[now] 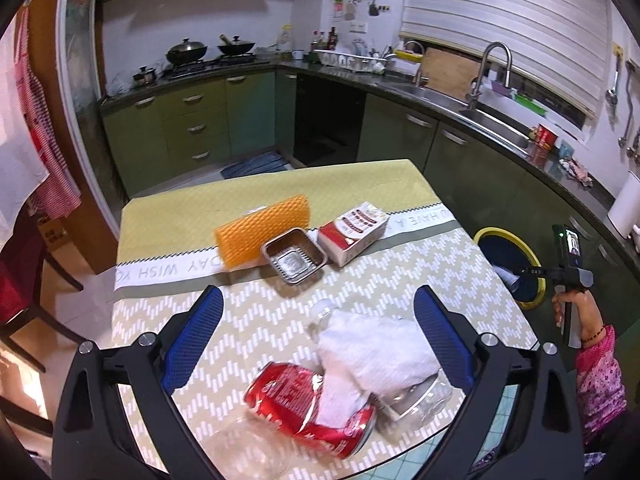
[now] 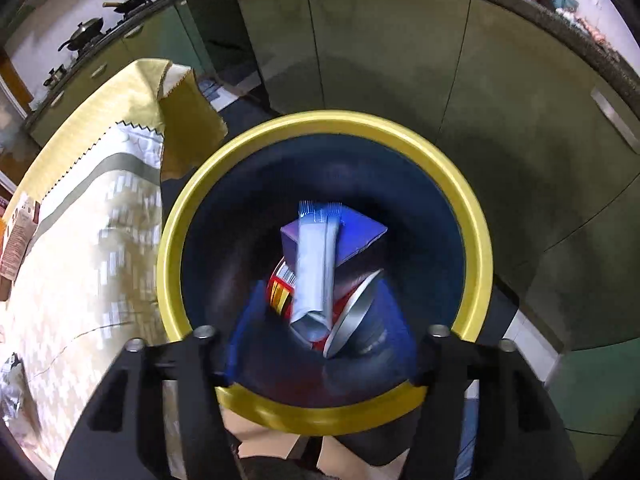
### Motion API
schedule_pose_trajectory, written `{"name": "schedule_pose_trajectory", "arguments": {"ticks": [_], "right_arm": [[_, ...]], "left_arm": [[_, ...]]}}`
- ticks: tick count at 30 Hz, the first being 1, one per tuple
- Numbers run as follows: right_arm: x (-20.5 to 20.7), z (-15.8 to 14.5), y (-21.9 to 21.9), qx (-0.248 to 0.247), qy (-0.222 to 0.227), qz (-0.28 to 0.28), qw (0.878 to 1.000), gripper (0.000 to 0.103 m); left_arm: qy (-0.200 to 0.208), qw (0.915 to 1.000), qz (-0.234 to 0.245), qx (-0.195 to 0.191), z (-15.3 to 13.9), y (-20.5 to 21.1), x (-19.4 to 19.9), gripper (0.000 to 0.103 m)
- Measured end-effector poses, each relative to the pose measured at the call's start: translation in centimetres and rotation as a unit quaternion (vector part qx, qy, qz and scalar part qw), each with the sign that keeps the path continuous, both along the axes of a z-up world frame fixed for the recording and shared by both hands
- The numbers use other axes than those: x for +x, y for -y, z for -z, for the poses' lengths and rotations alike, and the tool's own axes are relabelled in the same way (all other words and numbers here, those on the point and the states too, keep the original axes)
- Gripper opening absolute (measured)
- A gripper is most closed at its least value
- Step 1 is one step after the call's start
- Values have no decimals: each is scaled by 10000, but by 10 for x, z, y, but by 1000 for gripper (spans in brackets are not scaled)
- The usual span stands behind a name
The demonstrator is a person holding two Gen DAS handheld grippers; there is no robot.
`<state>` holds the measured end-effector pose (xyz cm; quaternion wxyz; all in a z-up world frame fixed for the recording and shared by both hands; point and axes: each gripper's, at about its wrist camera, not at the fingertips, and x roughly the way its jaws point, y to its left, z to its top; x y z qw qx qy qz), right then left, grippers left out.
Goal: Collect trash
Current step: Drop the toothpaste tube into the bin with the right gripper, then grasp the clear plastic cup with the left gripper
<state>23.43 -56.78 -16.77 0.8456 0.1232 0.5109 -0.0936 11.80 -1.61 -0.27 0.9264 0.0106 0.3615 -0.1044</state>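
Note:
My left gripper (image 1: pixel 318 314) is open above the table, its blue pads either side of a crumpled white tissue (image 1: pixel 376 354), a red soda can (image 1: pixel 310 410) and a clear plastic bottle (image 1: pixel 416 394). Farther back lie a foil tray (image 1: pixel 294 254), a red and white carton (image 1: pixel 354 232) and an orange sponge (image 1: pixel 260 230). My right gripper (image 2: pixel 320 328) hangs open over the yellow-rimmed dark bin (image 2: pixel 324 124). A silver-blue wrapper (image 2: pixel 314 270) sits between the blurred blue fingers, above a purple carton (image 2: pixel 360 236) and a red can (image 2: pixel 282 288) in the bin. I cannot tell whether the fingers touch it.
The bin (image 1: pixel 486 234) stands on the floor right of the table, with the right gripper handle (image 1: pixel 570 268) above it. Green cabinets (image 2: pixel 384 52) stand close behind. A patterned tablecloth (image 1: pixel 360 184) covers the table. Chairs (image 1: pixel 24 312) stand at left.

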Motion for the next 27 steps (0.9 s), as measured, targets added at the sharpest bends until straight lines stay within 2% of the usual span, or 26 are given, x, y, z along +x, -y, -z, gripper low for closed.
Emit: {"name": "schedule_pose_trajectory", "arguments": {"ticks": [5,14,24,27], "right_arm": [[-13,-10,-11,-149,152,-115,9997,60],[-35,-25,-27,-207,329,-232,9990,60],[-42,-51,-53,-339,537,-466,9969,60],[-43,-56,-60,-368,566,-536,9963,60]], "left_arm": [[-102,9998,-102,162,2,-9,-5,91],[-624,9968,-120,475,27,-33,-13,91],[-560,9979,312,114,55,-59,-48,91],[-520,9982,293,70,63,-61,-53,91]]}}
